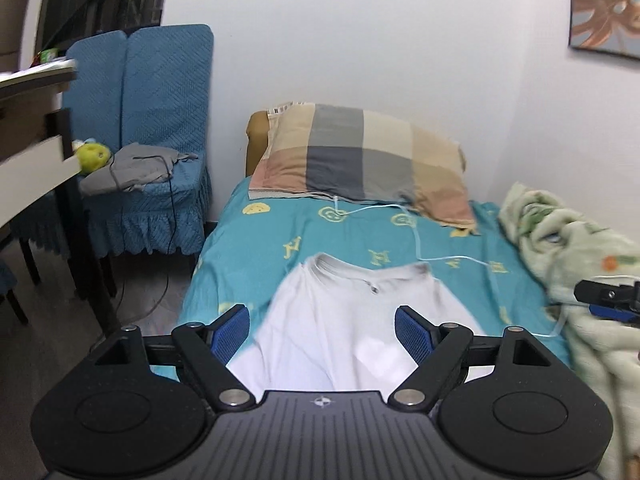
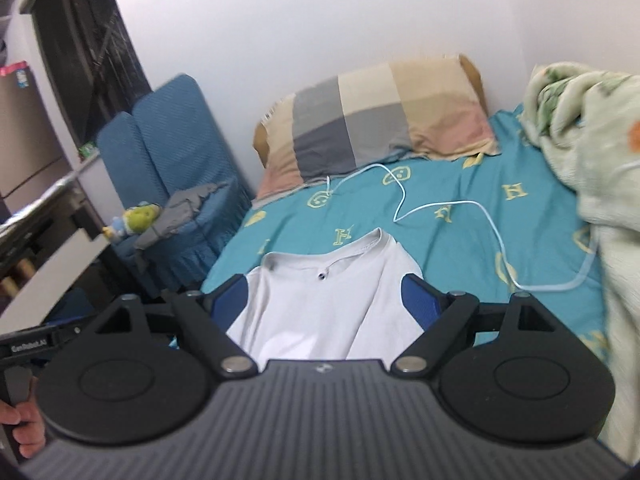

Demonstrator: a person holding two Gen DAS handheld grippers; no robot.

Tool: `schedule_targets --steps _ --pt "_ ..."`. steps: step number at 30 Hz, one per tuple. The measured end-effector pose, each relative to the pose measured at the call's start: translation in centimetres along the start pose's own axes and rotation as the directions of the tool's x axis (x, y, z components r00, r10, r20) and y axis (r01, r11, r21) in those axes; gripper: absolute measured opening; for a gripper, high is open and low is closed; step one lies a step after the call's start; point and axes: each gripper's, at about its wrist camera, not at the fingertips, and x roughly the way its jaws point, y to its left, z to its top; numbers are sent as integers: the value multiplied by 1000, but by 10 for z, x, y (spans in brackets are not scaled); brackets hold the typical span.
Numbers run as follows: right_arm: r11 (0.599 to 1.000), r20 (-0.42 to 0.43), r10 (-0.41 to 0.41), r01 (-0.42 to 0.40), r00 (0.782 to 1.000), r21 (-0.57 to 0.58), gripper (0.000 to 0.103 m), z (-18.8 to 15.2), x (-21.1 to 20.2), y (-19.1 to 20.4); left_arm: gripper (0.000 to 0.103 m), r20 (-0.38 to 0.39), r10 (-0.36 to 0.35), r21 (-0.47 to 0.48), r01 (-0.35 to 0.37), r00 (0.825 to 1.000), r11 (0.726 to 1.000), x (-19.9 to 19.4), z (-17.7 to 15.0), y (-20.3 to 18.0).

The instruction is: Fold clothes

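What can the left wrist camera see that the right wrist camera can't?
Only the left wrist view shows the picture on the wall and the right gripper at its edge.

Only the right wrist view shows a hand gripping a handle and a tall cabinet.

Both show the white T-shirt on the teal bed sheet, the checked pillow, the blue chair and open jaws.
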Motion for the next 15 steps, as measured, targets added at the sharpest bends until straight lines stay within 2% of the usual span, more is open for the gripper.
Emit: schedule_targets --steps 4,7,11,15 --pt "1000 40 -6 7 999 -23 85 -25 -75 10 82 1 -14 -63 14 1000 998 -63 -34 -8" --pt "998 58 -4 7 998 -55 85 -48 -119 14 82 -4 -11 -76 10 1000 997 -97 -61 -13" --pt "998 69 -1 5 998 -67 85 -79 -148 14 82 16 4 -60 -3 1000 998 -129 -91 -24" --pt "995 95 1 8 995 -96 85 -100 -157 11 82 53 31 -35 -29 998 999 -146 -112 -30"
